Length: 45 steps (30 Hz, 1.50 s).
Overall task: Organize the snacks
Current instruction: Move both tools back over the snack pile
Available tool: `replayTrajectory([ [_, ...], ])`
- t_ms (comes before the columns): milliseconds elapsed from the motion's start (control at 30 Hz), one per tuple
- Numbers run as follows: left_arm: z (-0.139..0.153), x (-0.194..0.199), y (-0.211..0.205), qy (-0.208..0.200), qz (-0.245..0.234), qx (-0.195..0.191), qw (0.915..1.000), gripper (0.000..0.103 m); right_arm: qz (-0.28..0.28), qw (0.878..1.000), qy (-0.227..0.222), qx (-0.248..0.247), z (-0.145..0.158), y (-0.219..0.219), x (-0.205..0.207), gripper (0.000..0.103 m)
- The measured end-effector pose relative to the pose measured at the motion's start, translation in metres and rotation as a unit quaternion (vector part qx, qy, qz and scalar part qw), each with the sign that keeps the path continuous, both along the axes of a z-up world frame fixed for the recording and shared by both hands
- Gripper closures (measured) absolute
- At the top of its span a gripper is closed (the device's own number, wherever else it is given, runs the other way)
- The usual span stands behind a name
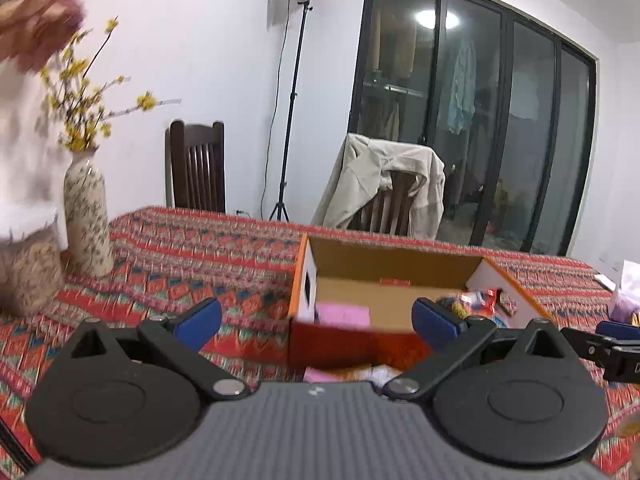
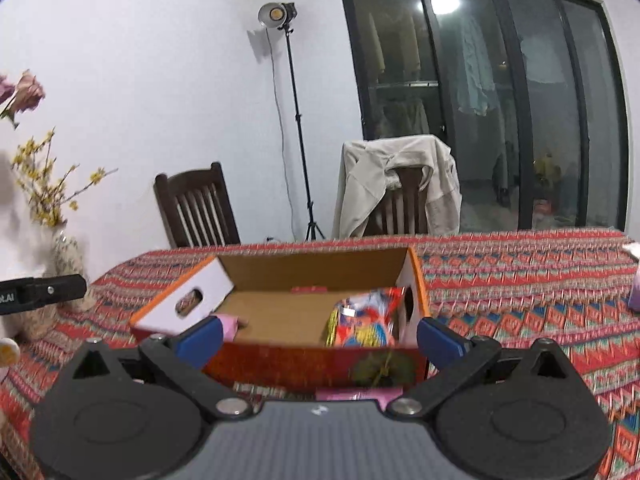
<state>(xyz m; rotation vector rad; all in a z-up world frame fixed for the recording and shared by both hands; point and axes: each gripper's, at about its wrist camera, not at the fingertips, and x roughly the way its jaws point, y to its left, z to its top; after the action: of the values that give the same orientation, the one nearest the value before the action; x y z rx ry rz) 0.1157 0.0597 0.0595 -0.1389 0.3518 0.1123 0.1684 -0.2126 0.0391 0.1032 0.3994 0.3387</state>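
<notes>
Two grippers hang over a counter (image 2: pixel 520 280) spread with a red patterned cloth, both facing an open cardboard box (image 2: pixel 312 268) with orange outer walls and white end flaps. In the left wrist view the left gripper (image 1: pixel 316 318) fills the bottom of the frame, its blue-tipped jaws spread wide with nothing between them; the box (image 1: pixel 392 264) sits just beyond, centre right. In the right wrist view the right gripper (image 2: pixel 318 334) likewise has its jaws wide apart and empty, with the front wall of the box framed between the tips.

Inside the box, a bright red, yellow and blue snack bag (image 2: pixel 368 318) leans against the right end wall, and a pink packet (image 2: pixel 234 326) lies at the lower left corner of the box floor. In the left view the same pink packet (image 1: pixel 344 314) shows at the box's left side and the colourful snacks (image 1: pixel 480 300) at its right, blurred. Another pink packet (image 2: pixel 360 394) lies on the cloth just in front of the box, close to the gripper body.

A speckled vase (image 1: pixel 86 224) with yellow blossoms stands on the counter at the left of the frame. Behind the counter are a dark wooden chair (image 2: pixel 196 208), a second chair draped with a beige jacket (image 2: pixel 396 176), a studio lamp (image 2: pixel 278 14) on a stand, and dark glass doors (image 2: pixel 500 100) in the upper right.
</notes>
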Motion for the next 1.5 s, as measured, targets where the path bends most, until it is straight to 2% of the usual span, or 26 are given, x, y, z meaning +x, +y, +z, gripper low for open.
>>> replayTrajectory([
  [367,-0.035,-0.04,0.017,0.025,-0.005,-0.009,0.9996,0.0,0.02,0.999,0.045,-0.001,-0.035,0.004,-0.032,0.0],
  [867,-0.043,-0.07,0.029,0.03,-0.001,-0.007,0.9995,0.0,0.038,0.997,0.066,-0.019,-0.046,0.035,-0.062,0.0],
  [1067,-0.046,-0.077,0.039,0.029,0.001,-0.015,0.9995,0.0,0.032,0.995,0.068,-0.06,-0.048,0.064,-0.062,0.002],
  [1133,-0.048,-0.077,0.041,0.031,0.003,-0.018,0.9994,0.0,0.031,0.995,0.07,-0.068,-0.05,0.069,-0.063,0.005],
  [1200,-0.05,-0.076,0.043,0.033,0.004,-0.022,0.9992,0.0,0.029,0.994,0.068,-0.075,-0.051,0.072,-0.065,0.014],
  [1267,-0.052,-0.076,0.043,0.035,0.003,-0.025,0.9991,0.0,0.033,0.994,0.067,-0.08,-0.052,0.077,-0.067,0.014],
  [1333,-0.053,-0.076,0.043,0.037,0.002,-0.027,0.999,0.0,0.036,0.993,0.065,-0.087,-0.053,0.084,-0.069,0.02],
  [1367,-0.054,-0.077,0.043,0.038,0.002,-0.027,0.9989,0.0,0.039,0.993,0.066,-0.088,-0.054,0.086,-0.07,0.028],
  [1400,-0.055,-0.078,0.042,0.039,0.002,-0.027,0.9989,0.0,0.041,0.993,0.067,-0.09,-0.055,0.089,-0.069,0.031],
  [1500,-0.056,-0.079,0.041,0.043,0.003,-0.025,0.9987,0.0,0.038,0.991,0.057,-0.114,-0.059,0.099,-0.071,0.029],
])
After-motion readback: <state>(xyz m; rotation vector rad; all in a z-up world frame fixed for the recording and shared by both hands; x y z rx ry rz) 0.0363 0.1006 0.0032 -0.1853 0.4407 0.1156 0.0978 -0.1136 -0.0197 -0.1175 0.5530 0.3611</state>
